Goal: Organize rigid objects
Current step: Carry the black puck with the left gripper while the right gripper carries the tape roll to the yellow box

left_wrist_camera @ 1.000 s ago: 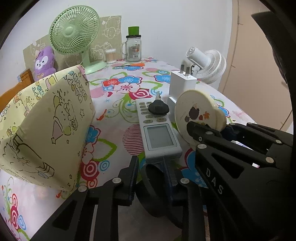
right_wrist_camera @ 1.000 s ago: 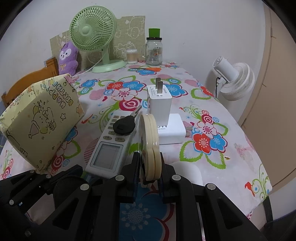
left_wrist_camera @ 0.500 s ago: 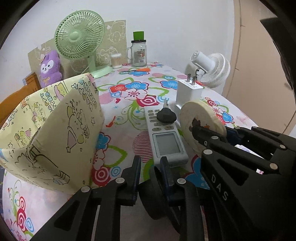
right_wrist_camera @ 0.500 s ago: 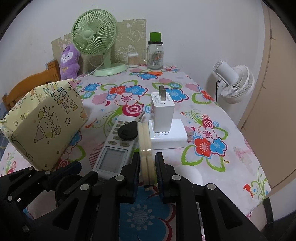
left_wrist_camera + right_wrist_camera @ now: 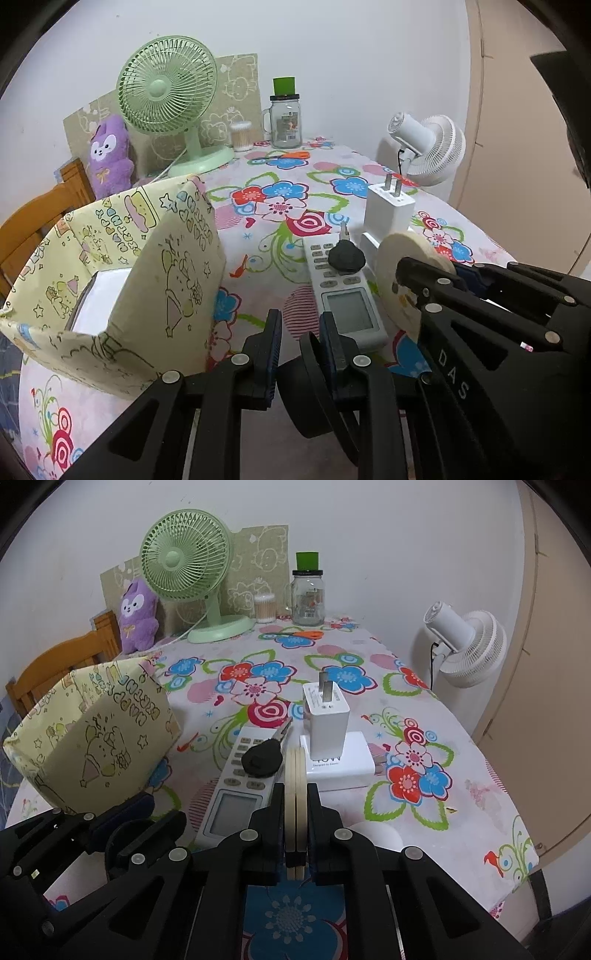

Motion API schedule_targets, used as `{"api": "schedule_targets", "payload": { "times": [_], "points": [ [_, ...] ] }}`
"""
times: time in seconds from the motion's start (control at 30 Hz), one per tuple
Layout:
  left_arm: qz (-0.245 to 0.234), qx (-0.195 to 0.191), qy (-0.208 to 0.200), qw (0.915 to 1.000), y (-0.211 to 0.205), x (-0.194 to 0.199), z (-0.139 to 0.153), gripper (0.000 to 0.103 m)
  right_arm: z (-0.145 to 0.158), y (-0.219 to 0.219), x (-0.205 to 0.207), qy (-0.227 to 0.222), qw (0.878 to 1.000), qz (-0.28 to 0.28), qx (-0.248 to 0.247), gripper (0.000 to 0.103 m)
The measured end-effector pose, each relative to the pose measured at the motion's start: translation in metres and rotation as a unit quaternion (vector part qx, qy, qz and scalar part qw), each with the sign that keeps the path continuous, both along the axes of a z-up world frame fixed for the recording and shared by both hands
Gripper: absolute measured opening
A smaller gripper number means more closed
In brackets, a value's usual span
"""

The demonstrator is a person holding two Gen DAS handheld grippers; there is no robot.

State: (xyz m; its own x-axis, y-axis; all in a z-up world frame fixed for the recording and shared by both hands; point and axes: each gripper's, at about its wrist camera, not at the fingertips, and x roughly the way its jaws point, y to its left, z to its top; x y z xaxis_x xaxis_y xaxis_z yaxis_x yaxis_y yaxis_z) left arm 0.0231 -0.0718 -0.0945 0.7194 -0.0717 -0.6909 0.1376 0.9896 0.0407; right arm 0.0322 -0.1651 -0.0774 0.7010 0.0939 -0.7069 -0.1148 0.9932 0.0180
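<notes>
The right gripper has just closed on the upright cream disc, while the left gripper clamps a black ring beside the remote.

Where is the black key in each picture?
Left wrist view: the key lies on the remote, right of centre, in front of the charger.
Right wrist view: the key is near the centre, on the remote's buttons, left of the charger.
Shared landmark: the green fan at the back.

Two fans, two chargers, one remote, one box.
</notes>
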Motion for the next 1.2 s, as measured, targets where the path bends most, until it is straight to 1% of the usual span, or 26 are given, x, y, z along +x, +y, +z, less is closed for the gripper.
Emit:
{"api": "schedule_targets", "payload": {
  "times": [0.4,0.63,1.2],
  "points": [
    [-0.006,-0.008,-0.009,0.9999,0.000,0.002,0.021,0.019,0.024,0.001,-0.003,-0.023,1.000,-0.005,-0.002,0.012],
    [-0.003,-0.006,-0.024,0.9997,0.002,0.000,0.037,0.019,0.041,0.003,-0.006,-0.036,0.999,-0.005,0.000,0.012],
    [-0.006,-0.007,-0.058,0.9983,0.008,-0.002,0.080,0.019,0.088,0.009,-0.014,-0.074,0.997,-0.014,-0.014,0.012]
  ]
}}
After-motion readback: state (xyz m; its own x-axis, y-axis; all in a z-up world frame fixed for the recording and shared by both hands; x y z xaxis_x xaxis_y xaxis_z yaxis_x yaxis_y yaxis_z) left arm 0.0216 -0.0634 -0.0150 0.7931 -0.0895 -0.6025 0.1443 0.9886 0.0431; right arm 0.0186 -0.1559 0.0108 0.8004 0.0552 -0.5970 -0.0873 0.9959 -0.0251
